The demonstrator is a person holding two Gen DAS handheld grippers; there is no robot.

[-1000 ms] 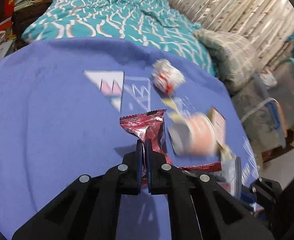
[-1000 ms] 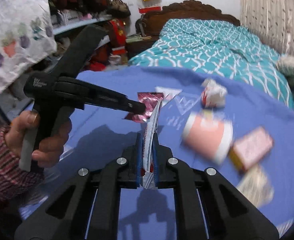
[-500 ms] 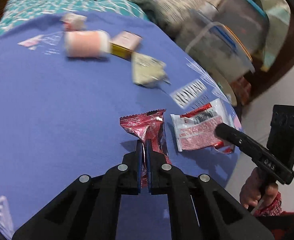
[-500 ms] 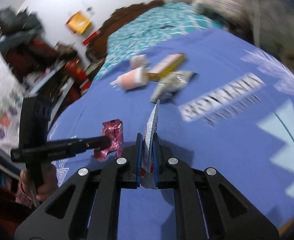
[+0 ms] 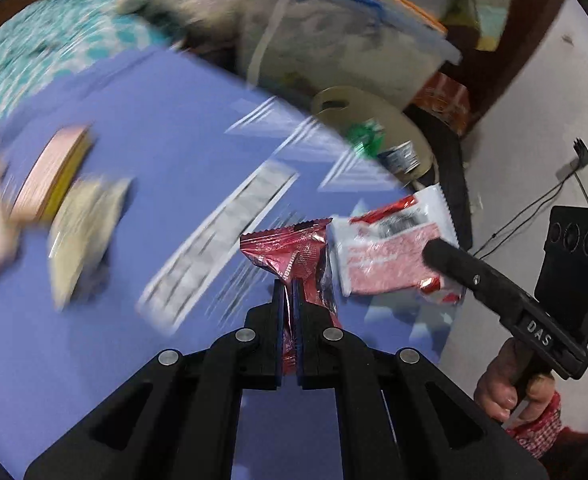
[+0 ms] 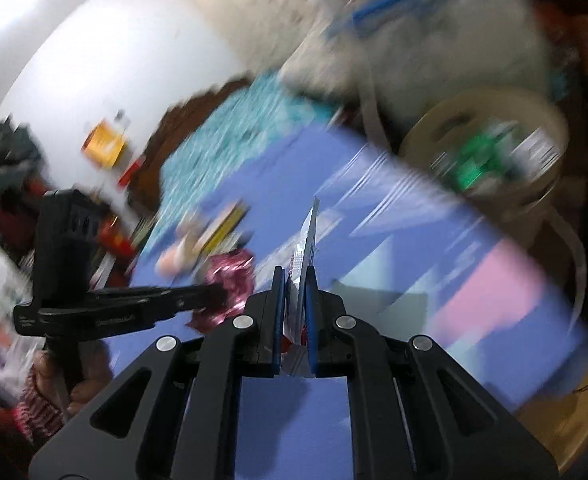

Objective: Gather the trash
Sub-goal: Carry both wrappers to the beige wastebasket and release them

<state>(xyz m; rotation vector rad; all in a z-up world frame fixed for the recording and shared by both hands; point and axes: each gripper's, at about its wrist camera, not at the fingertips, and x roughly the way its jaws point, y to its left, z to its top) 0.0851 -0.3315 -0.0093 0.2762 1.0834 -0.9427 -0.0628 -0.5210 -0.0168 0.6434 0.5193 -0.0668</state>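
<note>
The left hand-held gripper [image 5: 290, 300] is clamped on a crinkled red foil wrapper [image 5: 294, 256]; the right hand-held gripper [image 6: 295, 300] pinches a white-and-red sachet [image 6: 307, 240] standing edge-up. Both hang over the blue worktop [image 5: 94, 360]. The tan bin [image 6: 489, 144], seemingly holding rubbish already, lies ahead and right, nearer the right hand.

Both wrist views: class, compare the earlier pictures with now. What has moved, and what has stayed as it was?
Both grippers have swung away from the bed toward the tan bin past the table edge. Nothing was released: the left gripper stays shut on the crimson wrapper, the right gripper on the white-and-red wrapper.
</note>
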